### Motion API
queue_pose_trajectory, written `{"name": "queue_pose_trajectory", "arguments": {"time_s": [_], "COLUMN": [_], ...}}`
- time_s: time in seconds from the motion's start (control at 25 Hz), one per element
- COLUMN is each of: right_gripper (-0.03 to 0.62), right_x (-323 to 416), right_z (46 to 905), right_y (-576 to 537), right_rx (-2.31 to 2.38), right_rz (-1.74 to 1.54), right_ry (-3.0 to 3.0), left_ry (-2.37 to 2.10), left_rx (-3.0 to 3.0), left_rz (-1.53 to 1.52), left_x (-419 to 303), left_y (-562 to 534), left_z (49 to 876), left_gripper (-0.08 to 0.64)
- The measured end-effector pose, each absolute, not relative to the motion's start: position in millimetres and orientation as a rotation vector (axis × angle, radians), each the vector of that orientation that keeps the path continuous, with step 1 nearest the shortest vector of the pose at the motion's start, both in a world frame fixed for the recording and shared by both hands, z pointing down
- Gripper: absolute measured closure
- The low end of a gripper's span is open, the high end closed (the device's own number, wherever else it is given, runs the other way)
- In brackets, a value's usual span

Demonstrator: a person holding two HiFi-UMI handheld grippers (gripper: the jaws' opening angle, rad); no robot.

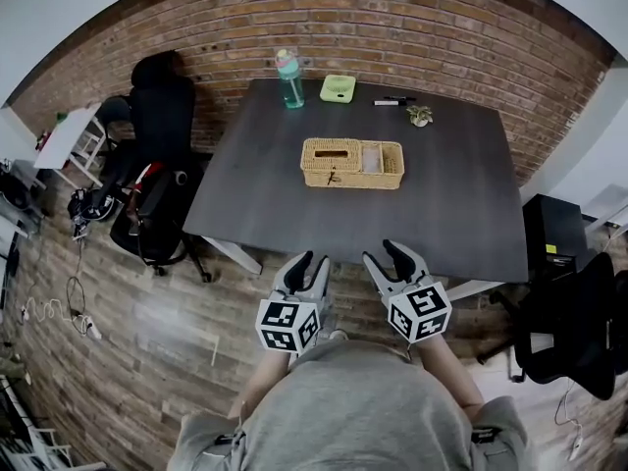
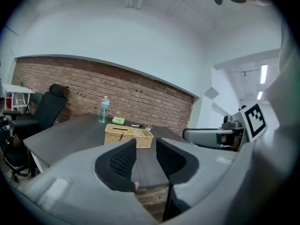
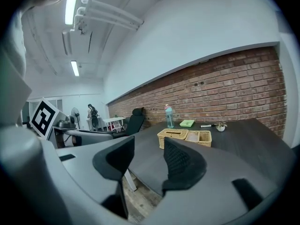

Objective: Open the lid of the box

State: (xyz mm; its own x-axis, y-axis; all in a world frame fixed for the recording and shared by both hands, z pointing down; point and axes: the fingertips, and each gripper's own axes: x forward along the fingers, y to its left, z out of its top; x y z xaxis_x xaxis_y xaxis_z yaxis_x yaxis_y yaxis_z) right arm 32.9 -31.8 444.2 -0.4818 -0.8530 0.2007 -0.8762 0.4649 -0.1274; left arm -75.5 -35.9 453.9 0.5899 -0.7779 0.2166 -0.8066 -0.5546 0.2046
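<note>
Plainly, the pale wicker box [image 1: 352,163], a long, low rectangular basket, sits near the middle of the dark grey counter [image 1: 461,204], well apart from both tongs. Its flat woven lid [image 1: 332,151], pierced by a narrow slot, covers the left part of the box. The right part looks like an open compartment, though what lines it is too small to tell. By its look the box is light. The weave is probably fairly stiff with a little spring, and rough enough not to slip between pads. Being light, it may well slide or tip up when the lid is raised, so one pair of tongs would likely need to steady the wall of the open end. The other could take the lid by its front edge, where a small dark tab [image 1: 331,177] hangs down the near wall. Which edge is hinged cannot be told. The left tongs [image 1: 309,263] and the right tongs [image 1: 391,258] are held side by side off the near edge of the counter, close to the person's body. Both point toward the box. Each has its jaws apart with nothing between them. In both gripper views the box shows small beyond the pads, far along the counter.
</note>
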Motion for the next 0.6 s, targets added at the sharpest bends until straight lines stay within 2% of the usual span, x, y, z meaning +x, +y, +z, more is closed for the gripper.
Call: {"name": "queue_pose_trajectory", "arguments": {"time_s": [0.6], "right_gripper": [0.412], "right_x": [36], "right_z": [449], "right_y": [-74], "right_rx": [1.627], "right_rz": [0.350], "right_ry": [-2.540], "left_ry": [-1.238], "left_rx": [2.537], "left_rz": [0.151], "left_x": [-76], "left_y": [-90], "left_z": [463], "left_gripper": [0.437]}}
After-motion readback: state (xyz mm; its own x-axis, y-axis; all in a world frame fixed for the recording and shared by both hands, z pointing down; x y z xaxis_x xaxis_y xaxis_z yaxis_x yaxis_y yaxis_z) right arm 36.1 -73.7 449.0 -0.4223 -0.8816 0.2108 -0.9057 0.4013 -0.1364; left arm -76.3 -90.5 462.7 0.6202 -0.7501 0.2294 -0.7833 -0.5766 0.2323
